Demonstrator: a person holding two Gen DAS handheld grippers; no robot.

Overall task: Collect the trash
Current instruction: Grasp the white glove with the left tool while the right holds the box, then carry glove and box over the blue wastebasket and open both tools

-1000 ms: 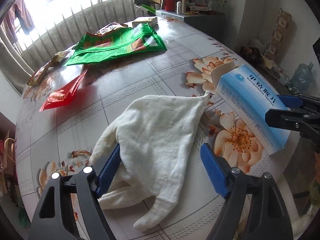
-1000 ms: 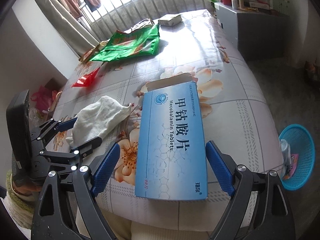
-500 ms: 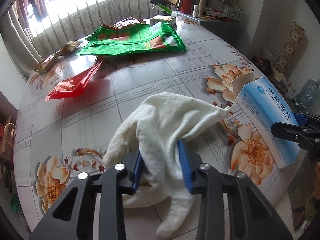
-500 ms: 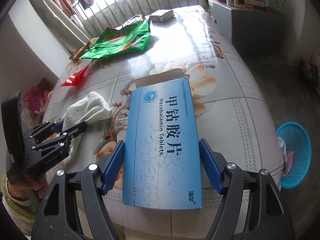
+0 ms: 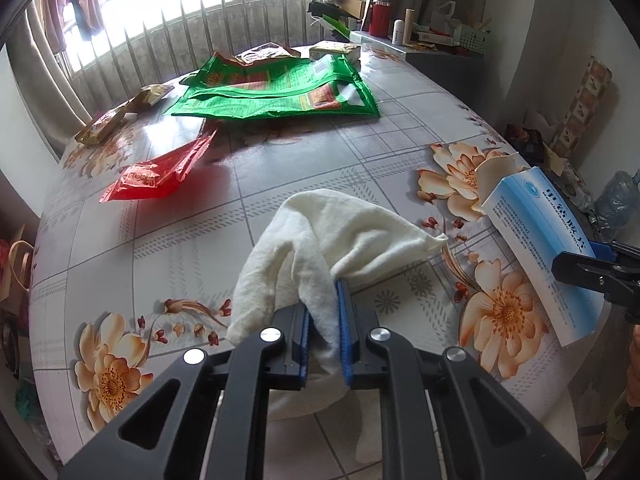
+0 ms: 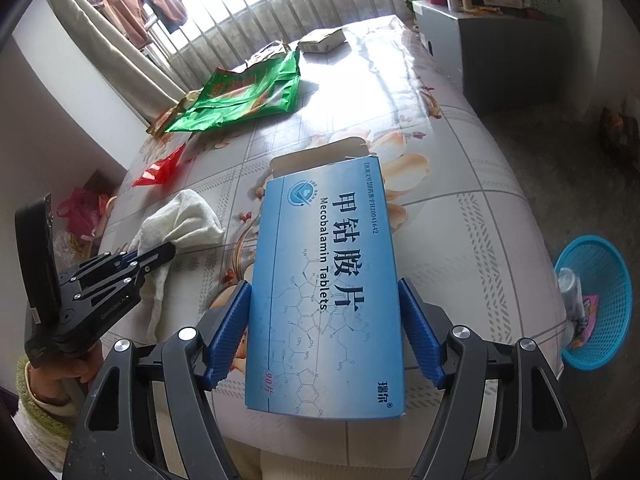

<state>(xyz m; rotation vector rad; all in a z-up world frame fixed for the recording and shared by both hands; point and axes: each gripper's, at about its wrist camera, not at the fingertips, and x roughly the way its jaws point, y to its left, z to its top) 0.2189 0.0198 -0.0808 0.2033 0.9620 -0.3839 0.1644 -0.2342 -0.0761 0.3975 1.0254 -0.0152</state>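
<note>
Cloth: white cloth (image 5: 320,240), soft, light, limp; best taken at a bunched fold.
Box: blue tablet box (image 6: 326,288), light, crushable; take its long sides.
Left claw (image 5: 323,328): closing on the cloth.
Right claw (image 6: 324,332): pads against the box sides.
Bin: blue basket (image 6: 596,300) on the floor, three o'clock of the bench (image 6: 460,208).

Daylight pours through a barred window (image 5: 192,12) behind the flower-patterned table (image 5: 280,168); grey floor (image 6: 560,152).

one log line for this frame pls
left gripper: jaws closing, pinching cloth | right gripper: jaws clamp box sides | bin: on floor, beside table
</note>
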